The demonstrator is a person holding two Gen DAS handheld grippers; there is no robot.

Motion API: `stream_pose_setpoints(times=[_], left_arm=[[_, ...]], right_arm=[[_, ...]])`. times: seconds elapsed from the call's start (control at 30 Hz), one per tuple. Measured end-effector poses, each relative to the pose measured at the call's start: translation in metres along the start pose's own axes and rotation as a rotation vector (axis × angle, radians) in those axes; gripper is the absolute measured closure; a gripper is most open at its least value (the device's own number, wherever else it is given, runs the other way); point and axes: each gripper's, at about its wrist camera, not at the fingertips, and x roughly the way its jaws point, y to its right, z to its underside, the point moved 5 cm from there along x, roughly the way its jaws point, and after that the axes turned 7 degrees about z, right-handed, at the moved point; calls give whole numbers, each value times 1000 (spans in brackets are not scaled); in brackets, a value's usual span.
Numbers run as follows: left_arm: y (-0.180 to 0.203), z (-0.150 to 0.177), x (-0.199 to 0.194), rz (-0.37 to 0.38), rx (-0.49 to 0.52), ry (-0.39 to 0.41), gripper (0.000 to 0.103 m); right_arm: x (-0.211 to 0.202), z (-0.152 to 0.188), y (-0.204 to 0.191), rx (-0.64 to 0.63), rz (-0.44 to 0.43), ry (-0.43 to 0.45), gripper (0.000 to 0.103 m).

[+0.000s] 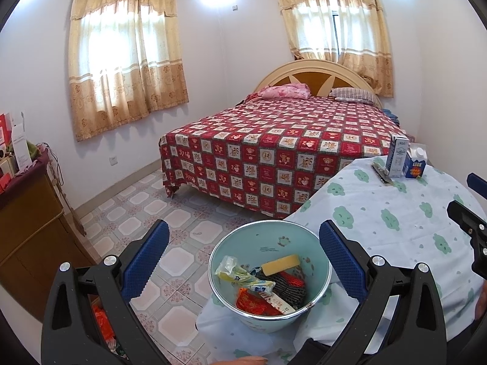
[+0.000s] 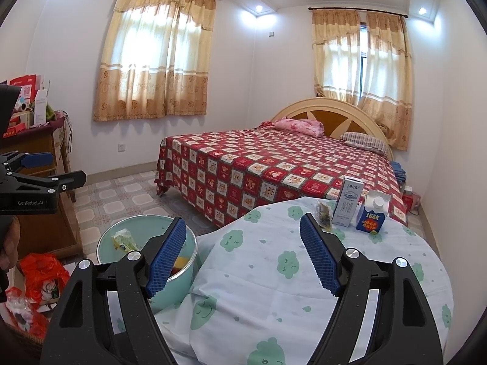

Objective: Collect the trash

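A pale teal bin (image 1: 258,240) stands on the floor against the table's near-left edge. It holds wrappers, a yellow sponge and a dark cloth. My left gripper (image 1: 243,228) hovers above it, open and holding nothing. On the far side of the cloud-print tablecloth (image 2: 274,273) stand a white carton (image 2: 348,203) and a blue carton (image 2: 371,216), with a dark wrapper (image 2: 324,216) lying beside them. My right gripper (image 2: 242,222) hangs open over the table's near part, well short of the cartons, nothing between its pads. The bin (image 2: 121,231) sits to its lower left.
A bed with a red checked cover (image 2: 274,170) fills the room behind the table. A wooden cabinet (image 1: 30,228) piled with boxes stands at the left wall. Red plastic bags (image 2: 42,273) lie in a basket at the lower left. Tiled floor (image 1: 146,206) lies between cabinet and bed.
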Motion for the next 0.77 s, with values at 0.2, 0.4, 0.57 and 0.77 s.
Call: stream_pose_setpoints(times=[0.2, 0.4, 0.57, 0.77], left_arm=[[-2, 4, 4, 2, 2, -20, 6], [-2, 8, 7, -5, 3, -35, 6], [2, 10, 8, 6, 5, -43, 6], [-2, 15, 16, 34, -21, -68, 6]], right_arm=[[0, 0, 0, -1, 1, 0, 25], [2, 2, 3, 6, 9, -6, 24], [23, 8, 38, 45, 65, -71, 20], [84, 46, 139, 159, 233, -303, 16]])
